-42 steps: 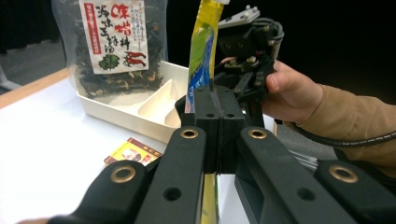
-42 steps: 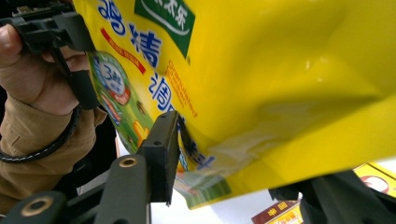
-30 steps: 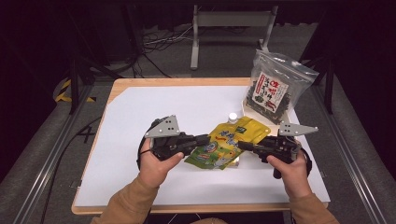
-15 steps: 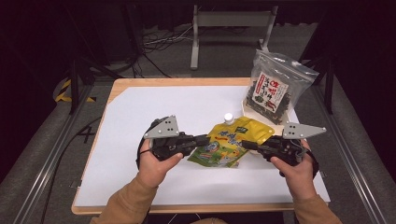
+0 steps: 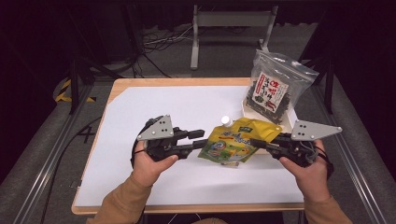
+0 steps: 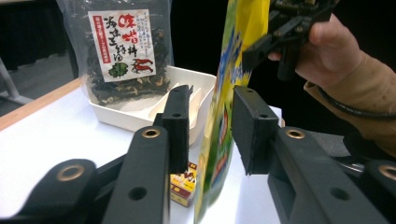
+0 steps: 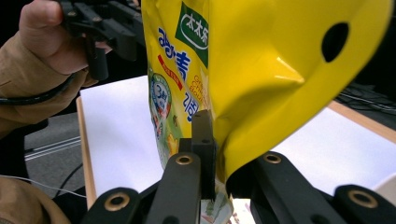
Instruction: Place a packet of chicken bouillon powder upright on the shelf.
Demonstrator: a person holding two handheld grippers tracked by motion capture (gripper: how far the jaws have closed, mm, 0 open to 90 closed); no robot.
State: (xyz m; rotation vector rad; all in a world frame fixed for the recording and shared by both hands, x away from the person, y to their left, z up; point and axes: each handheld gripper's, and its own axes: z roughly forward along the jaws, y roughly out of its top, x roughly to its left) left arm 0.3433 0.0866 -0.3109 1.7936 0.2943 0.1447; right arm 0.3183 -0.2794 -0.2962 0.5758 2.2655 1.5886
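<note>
The right gripper [image 5: 261,143] is clamped on an edge of the yellow spouted pouch [image 5: 236,140], holding it above the white desk [image 5: 140,107]. The left gripper [image 6: 210,130] has just been opening, and the pouch hangs between its parted jaws with neither pad pressing on it. Behind, a white divided tray [image 6: 140,116] holds a clear bag of dried seaweed mix [image 6: 123,51], standing upright.
</note>
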